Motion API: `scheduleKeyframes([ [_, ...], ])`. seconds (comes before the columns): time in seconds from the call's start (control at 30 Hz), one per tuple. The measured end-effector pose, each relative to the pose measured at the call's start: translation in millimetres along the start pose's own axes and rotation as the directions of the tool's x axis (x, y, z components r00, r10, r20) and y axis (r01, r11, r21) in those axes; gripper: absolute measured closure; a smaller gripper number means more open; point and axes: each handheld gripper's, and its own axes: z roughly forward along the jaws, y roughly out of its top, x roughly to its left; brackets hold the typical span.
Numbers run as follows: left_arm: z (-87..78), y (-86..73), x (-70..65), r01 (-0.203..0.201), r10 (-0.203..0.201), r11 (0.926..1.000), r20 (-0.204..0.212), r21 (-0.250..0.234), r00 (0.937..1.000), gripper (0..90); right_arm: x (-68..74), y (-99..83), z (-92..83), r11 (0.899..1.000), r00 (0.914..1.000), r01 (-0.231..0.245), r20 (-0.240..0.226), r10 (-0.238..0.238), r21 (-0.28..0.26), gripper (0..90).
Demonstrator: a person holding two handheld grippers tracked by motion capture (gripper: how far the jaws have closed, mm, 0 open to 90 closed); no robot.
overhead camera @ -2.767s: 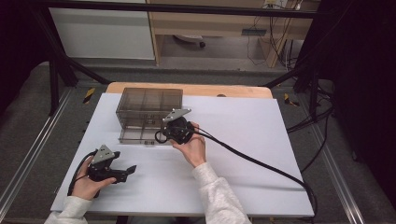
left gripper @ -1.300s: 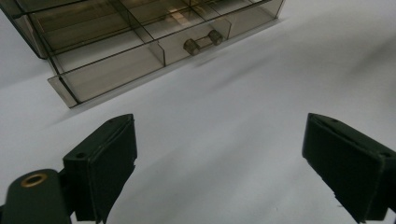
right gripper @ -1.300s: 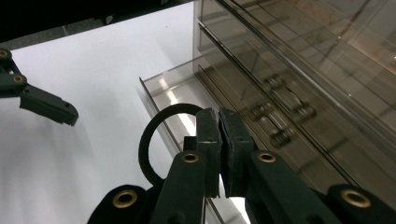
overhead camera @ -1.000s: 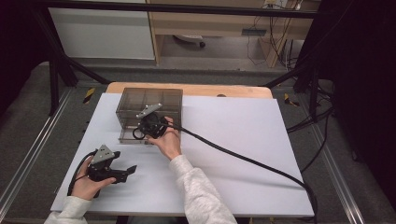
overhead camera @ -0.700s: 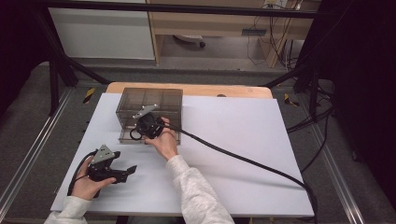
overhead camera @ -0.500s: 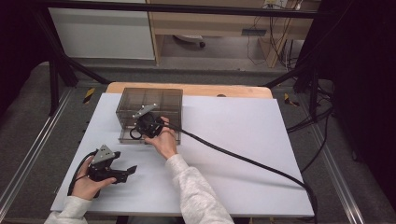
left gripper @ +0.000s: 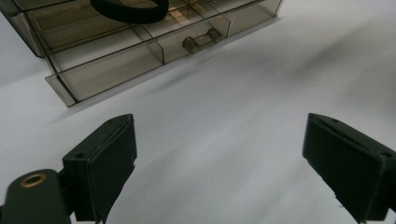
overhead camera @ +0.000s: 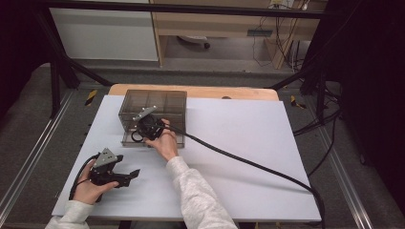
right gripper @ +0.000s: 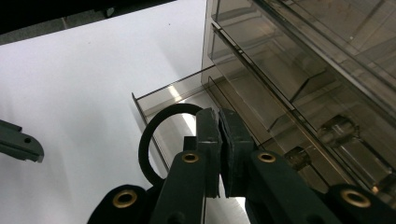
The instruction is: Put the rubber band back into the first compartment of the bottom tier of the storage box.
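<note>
1. Nearest, at the near left of the white tabletop (overhead camera: pixel 248 143): left gripper (overhead camera: pixel 125 176) held in a hand (overhead camera: pixel 88 188), resting low over the surface, jaws released and spread wide with nothing between them, bare white surface in the gap in the left gripper view.
2. Grey three-cornered plate (overhead camera: pixel 105 156) on top of that gripper; black cable looped beside the hand at the near left edge.
3. Further in, a light sleeve (overhead camera: pixel 198 200) rising from the near edge toward the middle left, ending in the right hand (overhead camera: pixel 165 143).
4. Right gripper (right gripper: pixel 218 140) just beyond that hand, at the front of the drawer box, jaws clenched pad against pad, pinching the black ring (right gripper: pixel 156 140).
5. Black ring seen in the right gripper view as a loop hanging left of and below the shut pads, over the pulled-out bottom drawer (right gripper: pixel 163 100); in the left gripper view, the ring (left gripper: pixel 128 9) showing above the drawer fronts.
6. Thick black cable (overhead camera: pixel 248 164) trailing from the right gripper across the tabletop to the near right edge.
7. Smoky transparent drawer box (overhead camera: pixel 153 102) at the far left of the tabletop, bottom drawer drawn out toward the near side, a small clear handle (left gripper: pixel 201 39) on a shut drawer front above.
8. Beyond the white surface, a strip of wooden board (overhead camera: pixel 215 91) along the far edge.
9. Farthest: black frame bars, a white cabinet (overhead camera: pixel 105 33) and a wooden shelf with cables.
</note>
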Motion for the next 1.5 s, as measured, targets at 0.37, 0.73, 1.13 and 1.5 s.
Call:
scheduleKeyframes([
  [0.37,-0.2,-0.3,0.0,0.002,-0.002,1.0000,0.001,-0.002,1.0000,9.8,4.2,3.7,11.3,1.000,0.9996,0.024,0.012,-0.024,0.017,87.6],
  [0.73,0.1,-0.4,-0.2,0.000,0.000,1.0000,0.004,-0.001,1.0000,9.8,-2.3,0.0,19.7,1.000,0.9996,0.006,0.028,-0.006,0.024,87.6],
  [1.13,0.7,-0.8,-0.7,0.002,-0.002,1.0000,0.006,0.002,1.0000,9.8,-3.4,-4.5,27.1,1.000,0.9995,0.000,0.030,-0.001,0.025,87.7],
  [1.5,0.5,-0.7,-1.0,0.001,-0.001,1.0000,0.007,0.000,1.0000,9.8,-2.2,-10.0,33.1,0.999,0.9997,0.000,0.025,-0.001,0.044,87.7],
])
